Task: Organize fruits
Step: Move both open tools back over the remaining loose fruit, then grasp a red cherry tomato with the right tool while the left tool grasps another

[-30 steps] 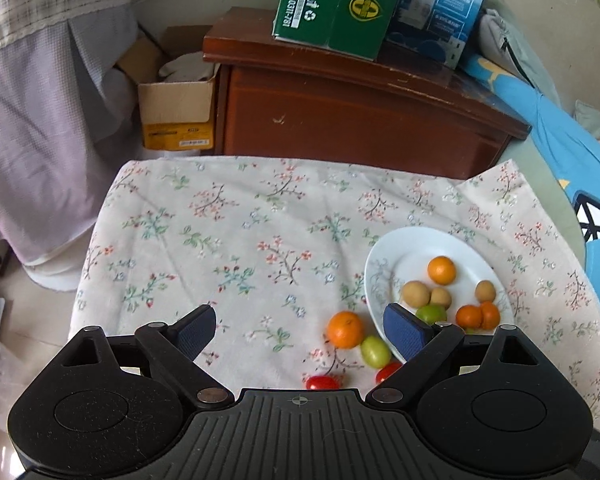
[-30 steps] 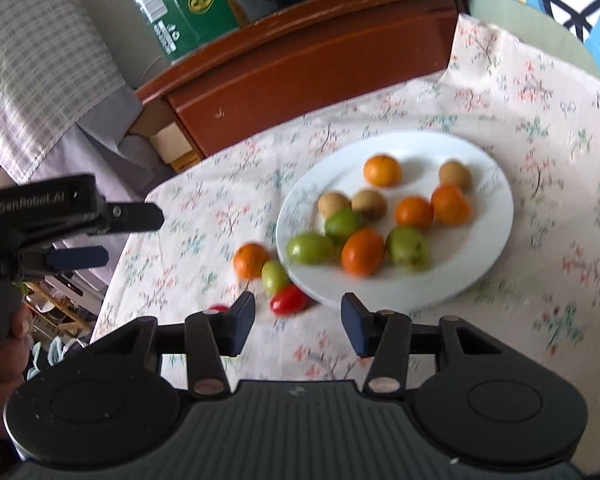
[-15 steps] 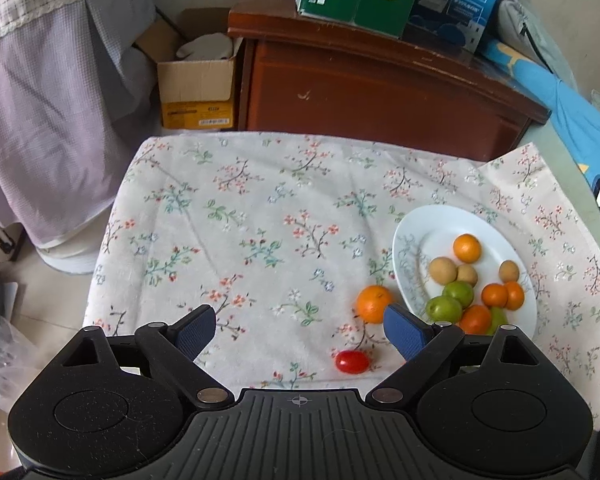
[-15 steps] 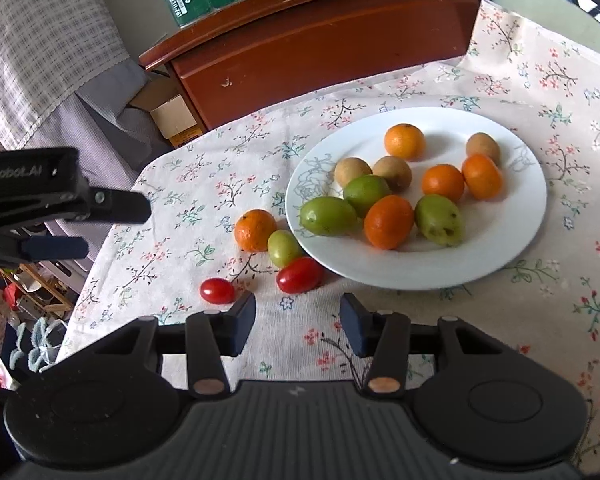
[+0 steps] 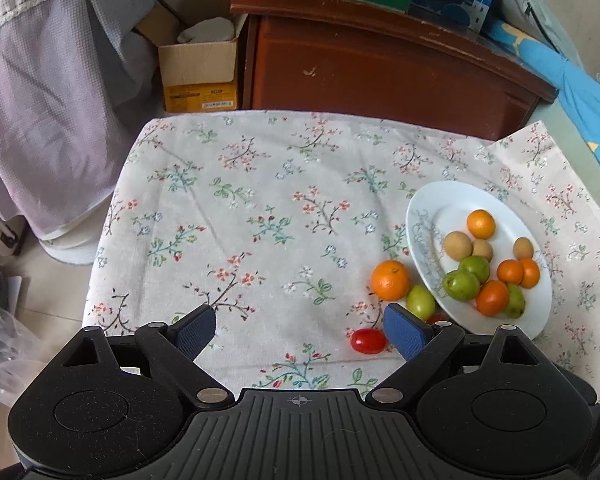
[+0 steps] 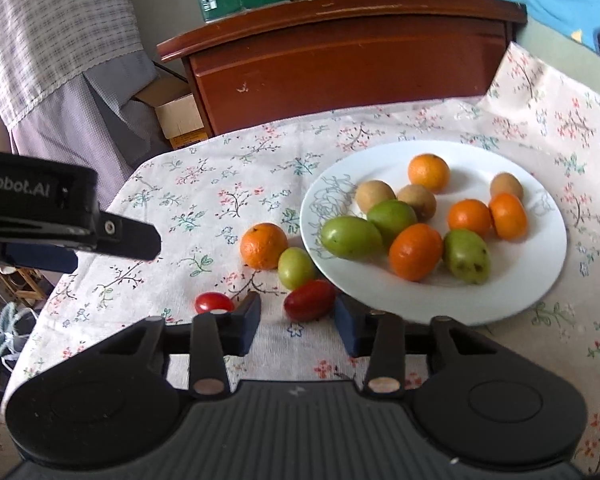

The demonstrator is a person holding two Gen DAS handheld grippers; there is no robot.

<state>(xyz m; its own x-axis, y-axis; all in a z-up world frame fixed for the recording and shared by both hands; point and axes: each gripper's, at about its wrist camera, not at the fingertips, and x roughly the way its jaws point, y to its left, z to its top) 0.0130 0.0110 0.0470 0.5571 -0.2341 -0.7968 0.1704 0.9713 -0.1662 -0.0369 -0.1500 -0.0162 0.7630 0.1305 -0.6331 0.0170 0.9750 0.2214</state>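
Note:
A white plate (image 6: 420, 304) (image 5: 432, 216) on the flowered cloth holds several oranges, green fruits and brown fruits. Left of its rim lie an orange (image 6: 263, 246) (image 5: 391, 280), a green fruit (image 6: 296, 268) (image 5: 420, 302), a dark red tomato (image 6: 310, 300) and a smaller red tomato (image 6: 212, 302) (image 5: 368, 341). My right gripper (image 6: 298, 318) is low over the cloth with its jaws closing. The dark red tomato sits just ahead between the fingertips, and a gap shows at the left pad. My left gripper (image 5: 300, 328) (image 6: 60, 220) hangs wide open over bare cloth, holding nothing.
A brown wooden cabinet (image 5: 380, 64) with green and blue boxes on top stands behind the table. A cardboard box (image 5: 198, 68) and hanging cloth (image 5: 40, 92) are at the far left. Blue bedding (image 5: 572, 80) lies to the right. The table's left edge drops to the floor.
My right gripper has come forward and down towards the dark red tomato, and its jaws have narrowed. The left gripper stays wide open, its view tipped slightly downward.

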